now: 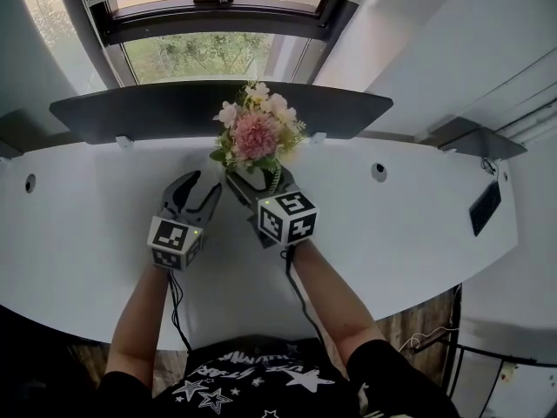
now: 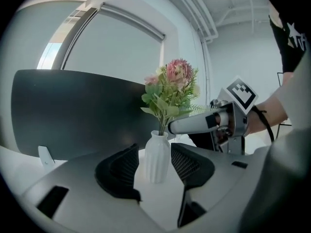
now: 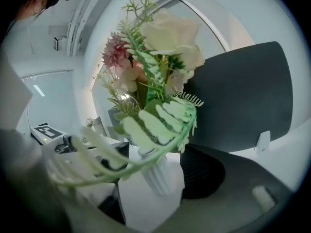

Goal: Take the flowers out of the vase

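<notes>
A small ribbed white vase stands on the white desk and holds a bouquet of pink and cream flowers with green leaves. My left gripper is open, its dark pads on either side of the vase body with a gap showing. My right gripper is open too and reaches in from the other side, level with the vase neck under the stems. A fern frond hangs across its view and hides part of its left jaw. In the head view both grippers flank the vase, which is mostly hidden.
A dark curved screen stands right behind the vase, below a window. The desk has round cable holes and a black device at its right edge. The person's forearms come in from the desk's near edge.
</notes>
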Demonstrator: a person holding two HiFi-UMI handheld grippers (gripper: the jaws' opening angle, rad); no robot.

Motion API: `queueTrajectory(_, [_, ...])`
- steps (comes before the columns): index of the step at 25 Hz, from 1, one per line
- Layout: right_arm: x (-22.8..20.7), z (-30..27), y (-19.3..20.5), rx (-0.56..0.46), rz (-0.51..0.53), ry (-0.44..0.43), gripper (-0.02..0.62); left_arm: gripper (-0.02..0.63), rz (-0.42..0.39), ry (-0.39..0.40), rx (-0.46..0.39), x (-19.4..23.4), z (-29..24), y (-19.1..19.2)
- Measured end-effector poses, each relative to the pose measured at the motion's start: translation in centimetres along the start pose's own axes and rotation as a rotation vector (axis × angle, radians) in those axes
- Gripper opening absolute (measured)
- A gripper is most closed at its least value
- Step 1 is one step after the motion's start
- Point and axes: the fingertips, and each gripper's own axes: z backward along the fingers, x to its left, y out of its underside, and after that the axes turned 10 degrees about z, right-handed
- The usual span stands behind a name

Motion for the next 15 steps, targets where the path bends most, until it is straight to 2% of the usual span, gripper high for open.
queueTrajectory(7, [0.2,-1.2,-0.7,-0.008,0.041,-0.035,0.295,0.248,-0.026,0.060,0.035,-1.0,-2.1,1.2])
queueTrajectory(12, [0.2,-1.6,-1.1,-0.016,0.048,-0.054,0.292,0.272,-0.054,0.062,0.056,-1.3,-3.5,1.8])
queueTrajectory(15, [0.3,-1.7,-1.0,-0.009,0.061,-0.062,0.233,0.273,-0.063,0.054,0.065,-1.2,-4.2,2.4])
